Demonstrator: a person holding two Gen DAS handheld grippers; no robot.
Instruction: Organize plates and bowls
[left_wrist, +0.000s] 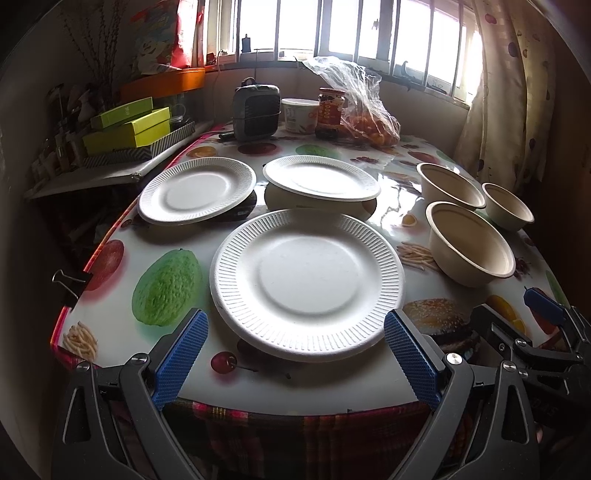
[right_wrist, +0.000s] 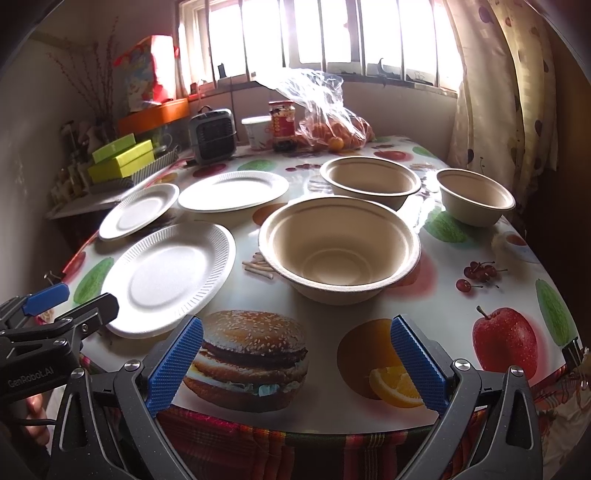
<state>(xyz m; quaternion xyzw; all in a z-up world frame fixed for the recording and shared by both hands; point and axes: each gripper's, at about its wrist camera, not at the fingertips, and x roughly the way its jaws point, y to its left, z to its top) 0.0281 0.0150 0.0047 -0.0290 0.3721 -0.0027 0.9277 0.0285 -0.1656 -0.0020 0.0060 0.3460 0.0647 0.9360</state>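
Three white paper plates lie on the fruit-print table: a near plate (left_wrist: 306, 282) (right_wrist: 168, 280), a far-left plate (left_wrist: 197, 190) (right_wrist: 138, 210) and a far-middle plate (left_wrist: 321, 177) (right_wrist: 232, 190). Three beige bowls stand to the right: a near bowl (left_wrist: 471, 243) (right_wrist: 340, 247), a far bowl (left_wrist: 450, 186) (right_wrist: 369, 181) and a small right bowl (left_wrist: 508, 206) (right_wrist: 476, 195). My left gripper (left_wrist: 295, 354) is open and empty, its jaws on either side of the near plate's front edge. My right gripper (right_wrist: 297, 354) is open and empty above the table's front edge, short of the near bowl.
At the table's back stand a grey heater (left_wrist: 256, 110), a white tub (left_wrist: 299, 114), a red jar (left_wrist: 330, 110) and a plastic bag of oranges (left_wrist: 369, 122). Green boxes (left_wrist: 127, 125) sit on a shelf at left. A curtain (right_wrist: 506, 92) hangs at right.
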